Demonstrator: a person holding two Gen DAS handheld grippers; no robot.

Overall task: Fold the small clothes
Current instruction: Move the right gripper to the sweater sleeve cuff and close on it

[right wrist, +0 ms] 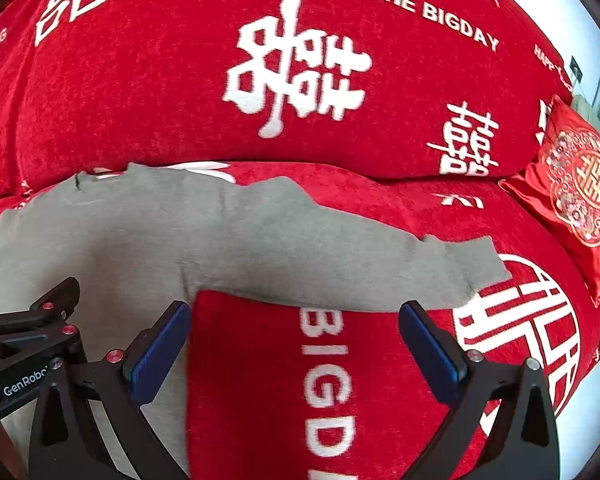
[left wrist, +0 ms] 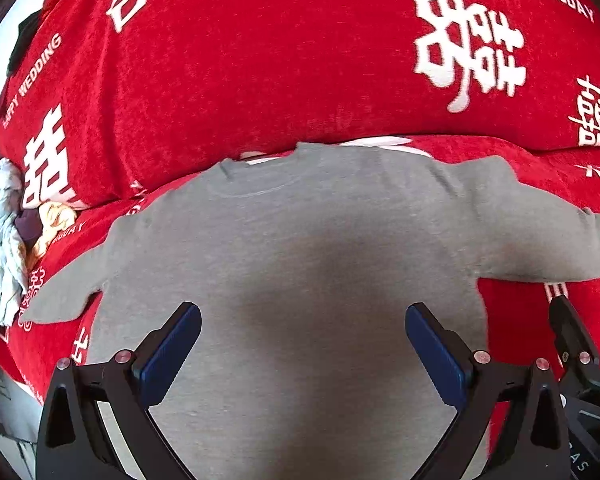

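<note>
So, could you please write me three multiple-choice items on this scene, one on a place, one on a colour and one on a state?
1. Where does the shirt lie?
A. spread on the sofa seat
B. hung over the backrest
C. on the floor

2. What colour is the shirt?
A. white
B. grey
C. blue

3. How does the left gripper stand?
A. shut on a sleeve
B. shut on the hem
C. open over the shirt

Key: 1 A, the shirt lies flat on the red seat below the backrest. 2 B, its cloth is plain grey in both views. 3 C, the blue pads stand wide apart with nothing between them.
</note>
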